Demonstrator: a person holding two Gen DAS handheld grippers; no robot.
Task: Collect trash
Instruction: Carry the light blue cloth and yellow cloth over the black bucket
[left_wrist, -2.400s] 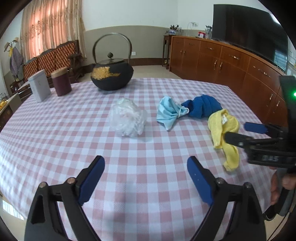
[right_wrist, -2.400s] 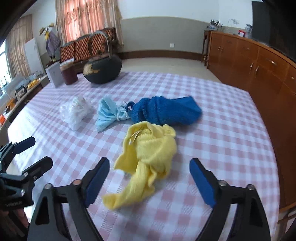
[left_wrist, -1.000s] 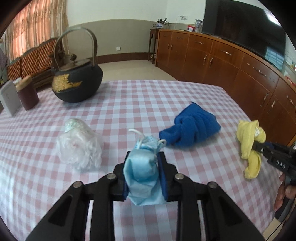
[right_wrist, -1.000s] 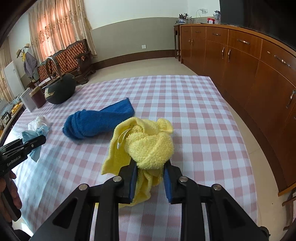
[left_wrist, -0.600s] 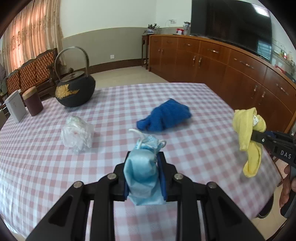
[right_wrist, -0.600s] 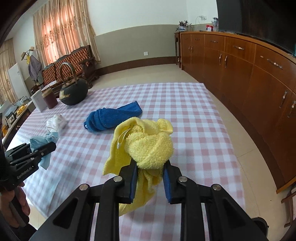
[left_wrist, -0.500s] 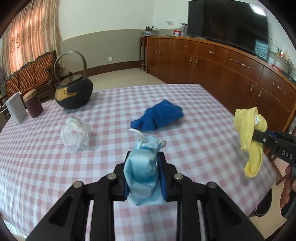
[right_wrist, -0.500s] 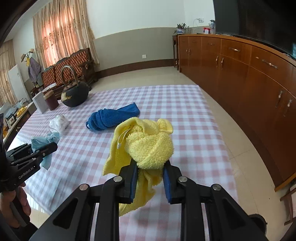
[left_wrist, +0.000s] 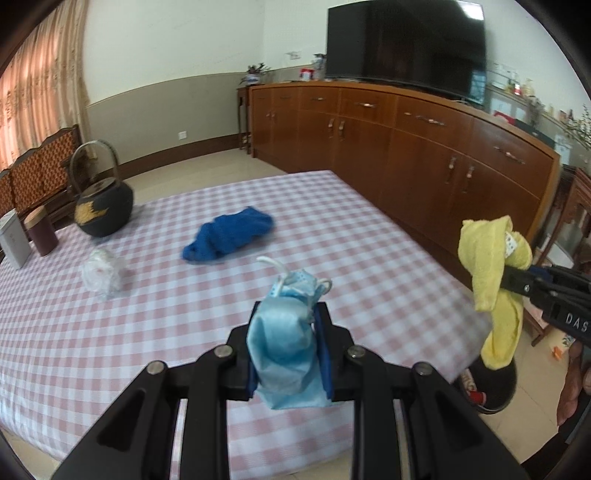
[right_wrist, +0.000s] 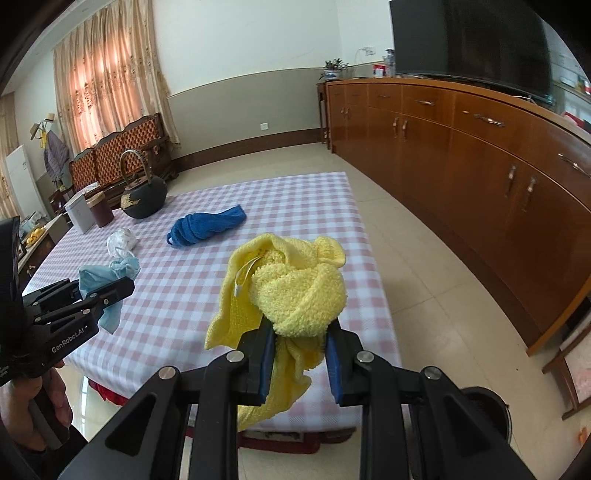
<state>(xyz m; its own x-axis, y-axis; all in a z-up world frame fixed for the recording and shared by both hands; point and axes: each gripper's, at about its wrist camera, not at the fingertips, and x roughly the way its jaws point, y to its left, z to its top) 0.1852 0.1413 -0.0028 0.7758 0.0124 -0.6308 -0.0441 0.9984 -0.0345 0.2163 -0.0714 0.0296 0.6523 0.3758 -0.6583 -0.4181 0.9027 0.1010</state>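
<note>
My left gripper (left_wrist: 288, 350) is shut on a crumpled light blue face mask (left_wrist: 284, 343) and holds it above the near part of the checked table (left_wrist: 369, 258). My right gripper (right_wrist: 299, 354) is shut on a yellow cloth (right_wrist: 299, 291), held in the air past the table's right edge; the cloth also shows in the left wrist view (left_wrist: 491, 266). A dark round bin (left_wrist: 495, 384) stands on the floor below the yellow cloth. A blue cloth (left_wrist: 229, 234) and a crumpled clear plastic bag (left_wrist: 101, 273) lie on the table.
A black iron kettle (left_wrist: 101, 206), a dark red canister (left_wrist: 40, 230) and a white box (left_wrist: 13, 243) stand at the table's far left. A long wooden sideboard (left_wrist: 424, 147) with a television runs along the right wall. Tiled floor lies between them.
Both grippers have pulled back and risen away from the table with their loads. The bin has come into view below the right gripper.
</note>
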